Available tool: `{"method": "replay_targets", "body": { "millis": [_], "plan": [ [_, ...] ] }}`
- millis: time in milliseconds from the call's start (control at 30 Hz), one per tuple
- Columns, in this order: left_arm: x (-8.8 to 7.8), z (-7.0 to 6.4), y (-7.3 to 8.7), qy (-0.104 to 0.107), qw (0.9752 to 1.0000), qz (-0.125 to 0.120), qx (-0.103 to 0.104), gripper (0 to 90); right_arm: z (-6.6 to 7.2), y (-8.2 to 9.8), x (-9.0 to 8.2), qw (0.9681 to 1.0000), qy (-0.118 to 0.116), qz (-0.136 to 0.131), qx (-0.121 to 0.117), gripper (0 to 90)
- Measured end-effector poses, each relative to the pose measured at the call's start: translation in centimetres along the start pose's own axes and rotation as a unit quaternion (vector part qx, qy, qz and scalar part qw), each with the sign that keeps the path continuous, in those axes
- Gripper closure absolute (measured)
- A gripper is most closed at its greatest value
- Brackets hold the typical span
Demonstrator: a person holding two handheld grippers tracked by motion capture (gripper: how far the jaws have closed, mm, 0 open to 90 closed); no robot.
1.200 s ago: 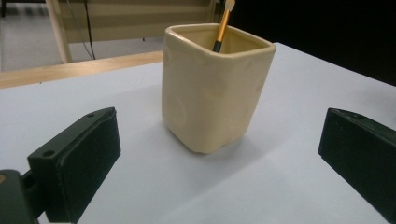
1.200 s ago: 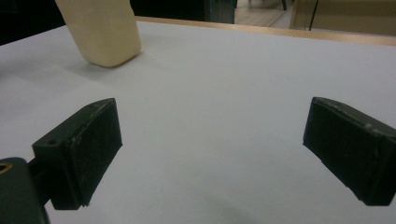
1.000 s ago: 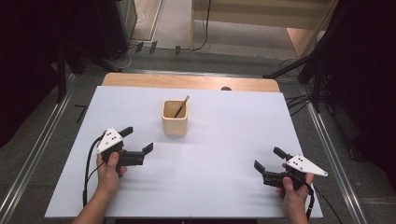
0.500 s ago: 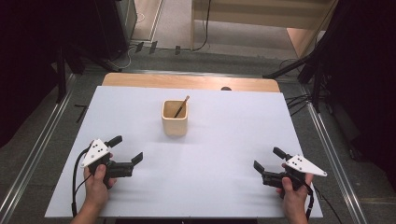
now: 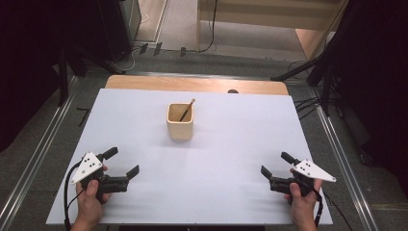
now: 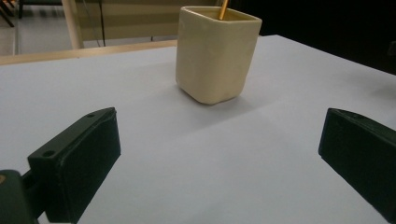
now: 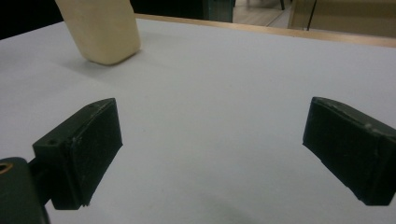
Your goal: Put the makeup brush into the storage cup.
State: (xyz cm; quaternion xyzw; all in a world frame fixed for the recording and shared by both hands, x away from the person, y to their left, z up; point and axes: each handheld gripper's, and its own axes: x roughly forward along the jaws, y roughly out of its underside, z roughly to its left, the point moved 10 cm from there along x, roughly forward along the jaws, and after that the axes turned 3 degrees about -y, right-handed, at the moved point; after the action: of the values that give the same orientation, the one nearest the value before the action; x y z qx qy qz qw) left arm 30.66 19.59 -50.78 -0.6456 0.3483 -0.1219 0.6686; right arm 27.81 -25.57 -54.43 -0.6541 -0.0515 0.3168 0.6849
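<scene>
Cream square-sided ceramic cup (image 5: 180, 122) stands upright on the white tabletop (image 5: 231, 144), a thin brown stick (image 5: 187, 109) leaning inside it. Seen from the left gripper (image 5: 122, 161), jaws spread wide and empty, the cup sits ahead of the gap between them, well apart. From the right gripper (image 5: 273, 164), jaws likewise released, it lies ahead beyond the left-hand jaw, farther off.

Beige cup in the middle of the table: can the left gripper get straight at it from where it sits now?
Probably yes. The left gripper is open and aimed toward the beige cup, with bare white table between them. A thin stick leans inside the cup, clear of its outer walls.
</scene>
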Motion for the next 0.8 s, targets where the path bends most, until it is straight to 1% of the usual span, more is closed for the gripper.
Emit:
{"method": "replay_targets", "body": {
  "millis": [100,200,333,400,467,500,533,667,767,800],
  "plan": [
    [-0.3,0.2,0.1,-0.002,1.0000,0.002,0.002,0.0,0.0,0.0,0.0,1.0000,0.000,0.000,0.000,4.6],
    [-0.8,0.3,0.2,-0.005,1.0000,0.000,0.000,0.0,0.0,0.0,-0.1,1.0000,0.001,-0.001,-0.001,4.6],
    [-1.4,0.5,0.8,-0.012,0.9998,0.007,0.015,0.0,-0.1,0.0,-0.1,1.0000,0.002,-0.002,-0.001,4.6],
    [-1.5,0.6,0.9,-0.012,0.9998,0.008,0.014,0.0,-0.1,0.0,-0.1,1.0000,0.001,-0.002,0.000,4.7],
    [-1.7,0.6,0.8,-0.008,0.9999,0.005,0.006,0.0,-0.1,-0.1,-0.1,1.0000,0.001,-0.002,0.000,4.7],
    [-1.8,0.7,0.6,-0.011,0.9999,-0.001,0.003,0.0,-0.1,-0.1,-0.1,1.0000,0.001,-0.002,-0.001,4.7],
    [-1.9,0.8,0.6,-0.011,0.9999,-0.002,0.002,0.0,-0.1,-0.1,-0.1,1.0000,0.001,-0.002,-0.001,4.7],
    [-2.0,0.9,0.7,-0.013,0.9999,0.000,0.003,0.0,-0.1,-0.1,-0.1,1.0000,0.002,-0.002,-0.001,4.7],
    [-2.4,1.0,0.7,-0.016,0.9998,0.001,0.009,0.0,-0.1,-0.1,-0.2,1.0000,0.002,-0.004,0.001,4.7],
    [-2.5,1.1,0.7,-0.016,0.9998,0.001,0.007,0.0,-0.1,-0.1,-0.2,1.0000,0.001,-0.003,0.000,4.7]
  ]
}}
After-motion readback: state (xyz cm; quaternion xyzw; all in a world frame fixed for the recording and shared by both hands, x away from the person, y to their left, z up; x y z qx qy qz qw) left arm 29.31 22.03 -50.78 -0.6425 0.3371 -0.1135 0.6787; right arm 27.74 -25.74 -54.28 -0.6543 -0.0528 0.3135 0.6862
